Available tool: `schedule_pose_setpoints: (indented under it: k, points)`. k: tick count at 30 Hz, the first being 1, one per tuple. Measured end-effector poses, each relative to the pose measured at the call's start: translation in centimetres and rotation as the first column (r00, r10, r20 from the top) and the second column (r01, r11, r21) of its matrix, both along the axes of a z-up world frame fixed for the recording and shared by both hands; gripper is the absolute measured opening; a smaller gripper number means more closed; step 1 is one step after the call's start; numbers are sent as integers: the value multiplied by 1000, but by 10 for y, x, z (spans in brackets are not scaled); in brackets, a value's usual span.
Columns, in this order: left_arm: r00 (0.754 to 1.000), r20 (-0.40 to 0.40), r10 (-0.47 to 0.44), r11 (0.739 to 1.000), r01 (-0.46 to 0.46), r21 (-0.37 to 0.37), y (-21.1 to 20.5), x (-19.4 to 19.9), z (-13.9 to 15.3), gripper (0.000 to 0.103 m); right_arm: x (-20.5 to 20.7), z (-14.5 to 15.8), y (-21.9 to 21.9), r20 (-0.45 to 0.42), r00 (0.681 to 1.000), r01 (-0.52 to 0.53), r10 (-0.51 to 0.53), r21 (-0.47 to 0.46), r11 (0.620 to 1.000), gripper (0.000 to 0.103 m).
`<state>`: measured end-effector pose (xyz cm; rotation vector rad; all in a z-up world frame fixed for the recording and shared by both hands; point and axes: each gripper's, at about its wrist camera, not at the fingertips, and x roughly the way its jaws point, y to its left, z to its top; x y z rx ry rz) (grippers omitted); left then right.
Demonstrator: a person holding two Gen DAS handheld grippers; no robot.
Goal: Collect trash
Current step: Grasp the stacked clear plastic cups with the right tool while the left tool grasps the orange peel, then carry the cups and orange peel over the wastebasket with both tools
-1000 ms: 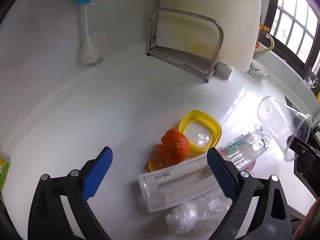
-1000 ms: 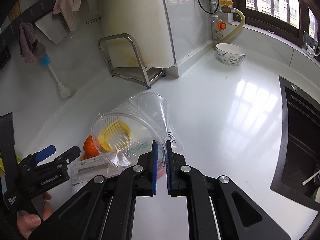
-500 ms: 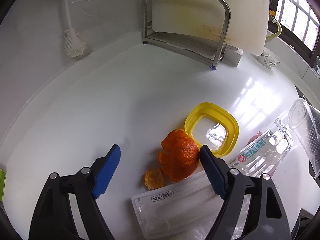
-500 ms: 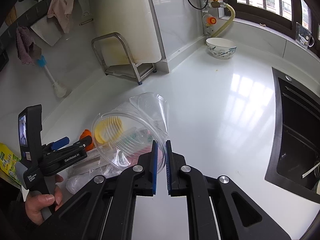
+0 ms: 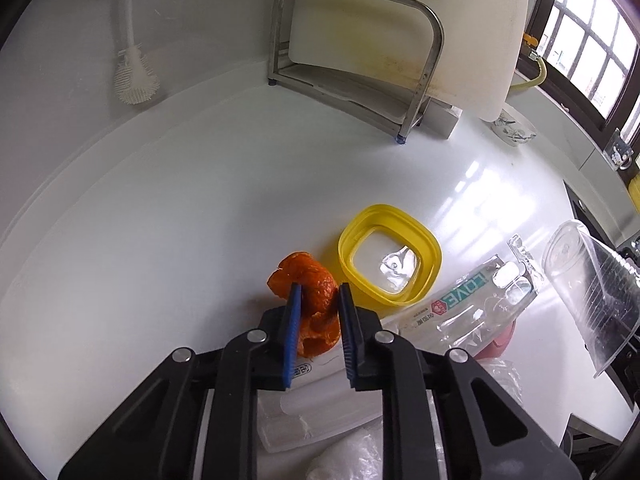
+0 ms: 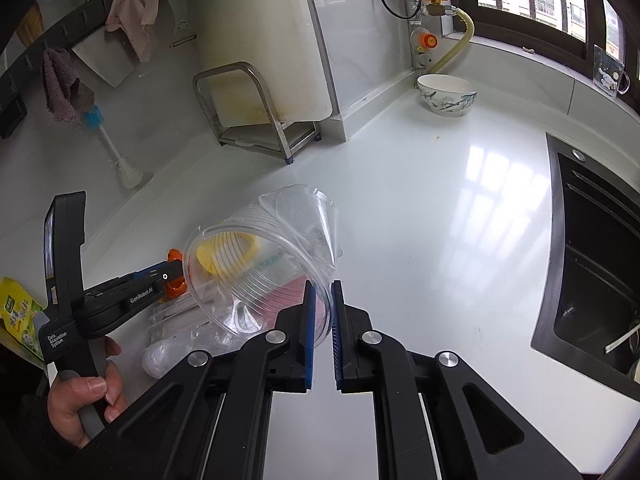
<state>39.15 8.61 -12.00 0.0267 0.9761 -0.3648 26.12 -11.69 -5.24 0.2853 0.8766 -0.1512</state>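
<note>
Two grippers, both busy. Left gripper (image 5: 318, 300) clamped on orange peel (image 5: 314, 300), blue pads pressing either side of the curled rind, upper lobe poking out beyond the fingertips. Seen also from the right wrist view, left gripper (image 6: 170, 276) held in a hand (image 6: 86, 400) at lower left, a scrap of orange peel (image 6: 176, 290) showing at its tip.

Right gripper (image 6: 322, 300) pinched on the rim wall of clear plastic cup (image 6: 260, 268), cup tipped on its side in the air, mouth turned toward the left gripper. Same clear plastic cup (image 5: 588, 292) visible at the right edge of the left wrist view.

Just right of the peel, yellow lid ring (image 5: 390, 256) flat on white countertop (image 5: 180, 208), touching or nearly touching the rind. Beside the ring, clear blister package (image 5: 476, 304) with green lettering, lying slantwise, something red partly hidden under its near end. Under the left fingers, flat transparent tray (image 5: 320, 408), and crumpled clear plastic film (image 5: 348, 460) at the bottom edge.

Farther back, metal rack (image 5: 356, 60) against the wall with white cutting board (image 5: 420, 28) standing in it. Bottle brush (image 5: 134, 76) leaning on the wall to the left. Patterned bowl (image 6: 446, 96) near the window corner, black sink (image 6: 592, 256) at right, well apart from the trash pile.
</note>
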Motion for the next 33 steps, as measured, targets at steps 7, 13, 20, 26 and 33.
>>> schedule_pose_setpoints:
  k: [7, 13, 20, 26, 33]
  points:
    - [999, 34, 17, 1000, -17, -5, 13, -17, 22, 16, -10, 4, 1, 9, 1000, 0, 0, 11, 1000, 7]
    - [998, 67, 21, 1000, -21, 1, 16, -45, 47, 16, -26, 11, -1, 27, 1000, -16, 16, 25, 1000, 7]
    - [994, 102, 35, 999, -38, 24, 1, -103, 72, 16, -65, 19, -9, 42, 997, -60, 58, 46, 997, 7]
    - [994, 99, 36, 999, -39, 24, -22, -165, 86, 16, -112, 25, -24, 45, 994, -97, 95, 59, 994, 7]
    - [998, 61, -11, 1000, 10, 22, -66, -246, 88, 16, -178, 21, -56, 8, 993, -117, 116, 71, 991, 7]
